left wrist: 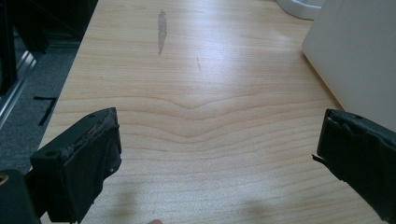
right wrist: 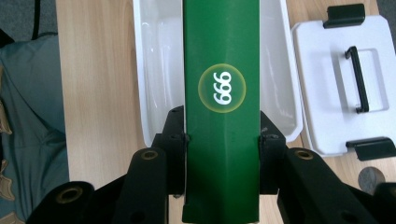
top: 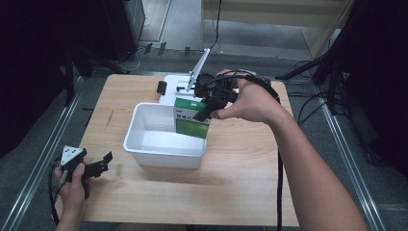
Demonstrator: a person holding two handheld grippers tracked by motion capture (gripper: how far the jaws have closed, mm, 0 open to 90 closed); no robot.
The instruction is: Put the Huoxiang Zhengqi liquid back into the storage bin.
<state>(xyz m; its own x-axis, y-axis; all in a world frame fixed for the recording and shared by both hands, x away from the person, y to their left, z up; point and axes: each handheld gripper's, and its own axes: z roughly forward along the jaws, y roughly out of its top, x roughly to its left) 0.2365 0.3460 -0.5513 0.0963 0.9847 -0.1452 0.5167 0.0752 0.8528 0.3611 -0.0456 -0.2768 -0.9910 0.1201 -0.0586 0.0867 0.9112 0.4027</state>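
High view, right tool point(top: 208, 107): clamped on the green box point(top: 192, 118), held above the far right part of the white tub point(top: 144, 147) at mid-counter.
High view, left tool point(top: 98, 164): near the counter's point(top: 240, 173) near left corner, jaws apart, nothing between them.
Left gripper view: jaws wide apart over bare wood; the tub's wall point(left wrist: 355, 60) stands at the right.
Right gripper view: box point(right wrist: 222, 93) pinched between both jaws over the tub point(right wrist: 154, 70); white lid point(right wrist: 336, 79) lies just beside the tub.
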